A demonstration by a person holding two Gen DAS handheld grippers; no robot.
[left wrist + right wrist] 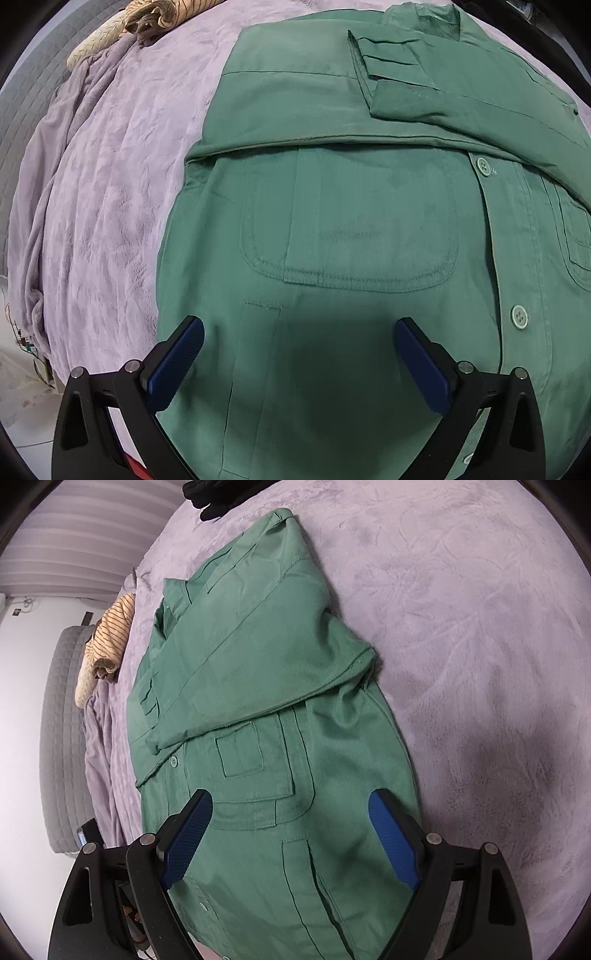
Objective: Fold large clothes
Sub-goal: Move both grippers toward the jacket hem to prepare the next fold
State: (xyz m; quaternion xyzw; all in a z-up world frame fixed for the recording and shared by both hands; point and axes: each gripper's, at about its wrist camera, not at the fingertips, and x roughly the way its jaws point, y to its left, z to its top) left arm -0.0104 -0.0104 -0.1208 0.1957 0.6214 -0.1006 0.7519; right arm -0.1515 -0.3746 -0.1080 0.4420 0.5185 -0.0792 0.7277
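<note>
Sleeves folded in, bottom half of the jacket not yet folded up.

My left gripper (299, 369) and right gripper (291, 845) both hang spread wide over the near hem of the green jacket (351, 221), with nothing between the pads, one toward each side of it. The jacket lies flat, front up, buttoned, on the bed, collar at the far end. Both sleeves (424, 92) are already crossed over the chest, so I judge the sides done; what is left seems to be lifting the hem and folding the lower half up toward the collar. Under it spreads a lilac plush blanket (480, 646), rumpled along its left edge. Farther off lie a striped garment (110, 627) on the left and something black (214, 494) beyond the collar, with a grey quilted headboard (62, 720) and a pale wall past the bed.
</note>
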